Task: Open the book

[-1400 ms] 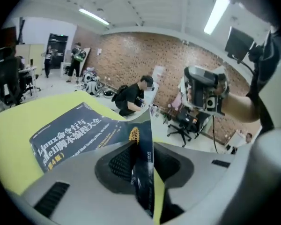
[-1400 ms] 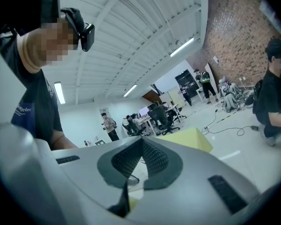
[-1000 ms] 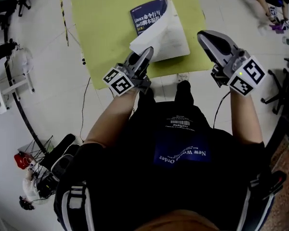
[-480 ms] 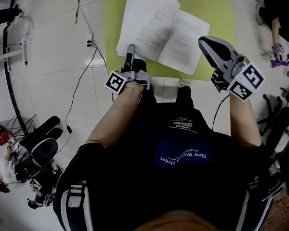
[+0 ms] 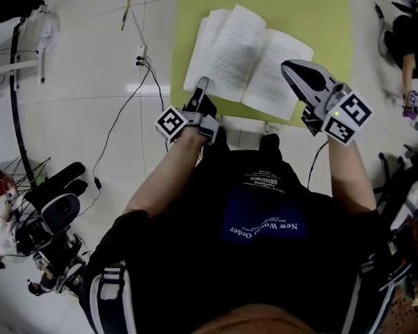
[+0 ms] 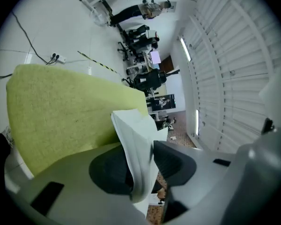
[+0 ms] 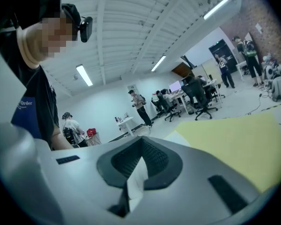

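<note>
Now, head view: the book point(image 5: 247, 58) lies open, pages up, on the green mat point(image 5: 320, 12) on the floor point(image 5: 76, 61), with the left gripper point(image 5: 201, 85) at its near left corner and the right gripper point(image 5: 290, 68) over the near edge of its right-hand page. Left gripper view: a sheaf of pages point(image 6: 136, 149) stands between the two pads and touches both, the jaws easing apart at this moment, mat behind. Right gripper view: jaws nearly together, pinching a single leaf point(image 7: 137, 181) between the pads, mat beyond to the right.
</note>
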Demonstrator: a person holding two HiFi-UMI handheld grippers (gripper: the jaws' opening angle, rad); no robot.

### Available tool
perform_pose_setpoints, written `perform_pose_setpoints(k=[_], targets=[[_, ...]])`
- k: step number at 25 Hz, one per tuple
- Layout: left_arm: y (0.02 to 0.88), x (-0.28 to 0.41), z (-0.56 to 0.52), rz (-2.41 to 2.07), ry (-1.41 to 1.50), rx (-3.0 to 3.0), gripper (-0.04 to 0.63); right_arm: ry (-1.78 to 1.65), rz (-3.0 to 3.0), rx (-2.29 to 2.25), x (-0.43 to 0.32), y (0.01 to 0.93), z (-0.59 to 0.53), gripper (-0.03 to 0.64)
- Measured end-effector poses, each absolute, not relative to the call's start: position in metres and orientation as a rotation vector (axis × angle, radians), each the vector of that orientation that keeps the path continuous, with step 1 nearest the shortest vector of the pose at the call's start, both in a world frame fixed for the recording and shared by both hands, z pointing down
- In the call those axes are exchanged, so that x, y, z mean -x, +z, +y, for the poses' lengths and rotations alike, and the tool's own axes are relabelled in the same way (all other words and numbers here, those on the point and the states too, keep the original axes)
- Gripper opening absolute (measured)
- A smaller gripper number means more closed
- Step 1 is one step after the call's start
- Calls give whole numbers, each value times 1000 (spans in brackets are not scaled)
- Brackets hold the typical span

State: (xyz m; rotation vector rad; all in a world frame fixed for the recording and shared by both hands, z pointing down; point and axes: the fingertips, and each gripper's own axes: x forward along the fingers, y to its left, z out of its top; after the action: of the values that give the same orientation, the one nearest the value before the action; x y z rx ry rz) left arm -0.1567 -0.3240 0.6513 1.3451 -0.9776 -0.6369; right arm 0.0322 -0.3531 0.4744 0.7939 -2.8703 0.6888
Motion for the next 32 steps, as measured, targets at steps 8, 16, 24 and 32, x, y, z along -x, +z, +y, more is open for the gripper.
perform_pose_setpoints(k=[8,16,24,32], targets=[[628,160,-290,-738,-652,-1348,135,726,-2837,-752,-20,489,-346,-14],[604,219,-228,-553,-781,-1442,135,672,-2852,-809,-46,461,-345,-14],[450,179,-291,-380,-652,-2119,135,557,-2863,-960,-88,409,-342,-14],[327,84,-349,-453,-487,-2579,98,413,-2864,-1126,-130,352,-334,-14]])
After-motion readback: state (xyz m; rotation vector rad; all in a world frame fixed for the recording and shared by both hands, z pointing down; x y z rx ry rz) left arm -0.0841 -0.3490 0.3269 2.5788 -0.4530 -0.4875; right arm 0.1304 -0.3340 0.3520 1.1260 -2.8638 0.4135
